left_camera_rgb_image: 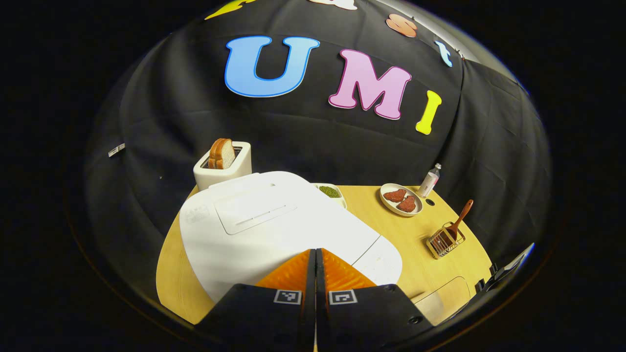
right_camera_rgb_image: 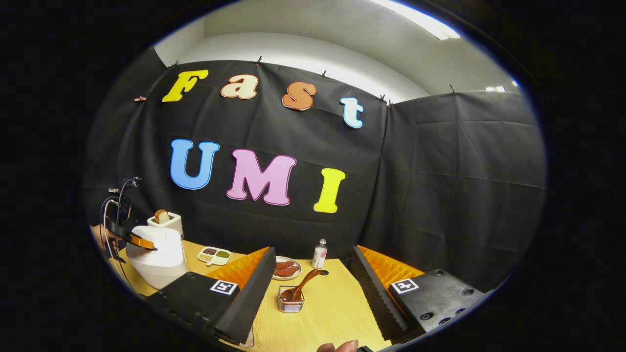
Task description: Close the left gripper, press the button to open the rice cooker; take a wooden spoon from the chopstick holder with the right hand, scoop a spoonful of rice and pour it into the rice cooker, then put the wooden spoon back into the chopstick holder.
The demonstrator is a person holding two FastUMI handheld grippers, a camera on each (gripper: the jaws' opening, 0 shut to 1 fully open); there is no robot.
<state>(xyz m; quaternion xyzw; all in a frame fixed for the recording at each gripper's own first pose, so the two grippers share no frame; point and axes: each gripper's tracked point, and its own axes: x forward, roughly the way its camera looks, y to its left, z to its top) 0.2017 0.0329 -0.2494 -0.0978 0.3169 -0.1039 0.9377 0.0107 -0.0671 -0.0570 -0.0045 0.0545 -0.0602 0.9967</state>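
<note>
Left gripper fingers together over rice cooker; right gripper fingers wide apart, empty.

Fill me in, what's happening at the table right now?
A person is working with a gripper in each hand. The left gripper is shut and sits over the front of the white rice cooker, whose lid is still down. The right gripper is open and faces the wire chopstick holder, where the wooden spoon stands untouched. Behind are a toaster with bread, a plate of meat and a small bottle.
</note>
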